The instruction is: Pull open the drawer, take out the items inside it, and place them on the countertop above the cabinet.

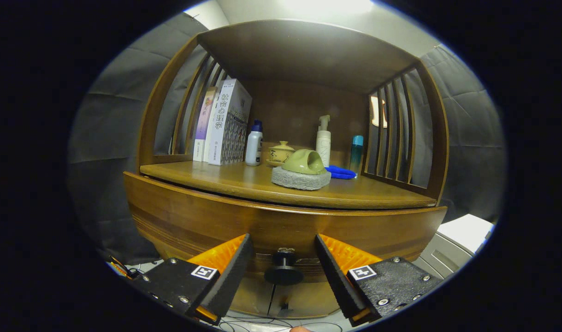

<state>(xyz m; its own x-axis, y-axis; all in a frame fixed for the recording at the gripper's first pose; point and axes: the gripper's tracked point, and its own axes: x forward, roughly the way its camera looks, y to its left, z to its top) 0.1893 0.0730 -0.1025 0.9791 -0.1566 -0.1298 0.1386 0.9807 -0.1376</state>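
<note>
Leftmost, on the countertop (244,182) of the wooden cabinet (179,216): books (223,124) standing upright against the slatted left side, the tallest one nearest the middle. Next, just beside them, a white bottle with a blue cap (254,144), upright. Then a small lidded ceramic jar (281,152), set back toward the rear panel. In front of it and nearer the counter's edge, a grey scouring pad (300,178) with a green moulded holder (304,161) resting on top of it. Behind that, a white pump bottle (323,140), upright; to its right a blue cloth (340,172) lying flat, and a teal bottle (356,154) standing just beside the slatted right side. Below the countertop: the drawer (377,230), its curved wooden front closed flush under the counter's lip, with a dark round knob (284,269) at its middle. Gripper (284,267): held level and pointed straight at the drawer front, fingers spread wide, one on either side of the knob and neither touching it; the knob sits between the fingertips, roughly centred. The left finger (227,272) and right finger (336,272) angle outward from their tips toward the gripper's body. Far right, beyond the cabinet, a pale grey-white box-like object (460,235) near the floor. Contents of the drawer are hidden.
</note>
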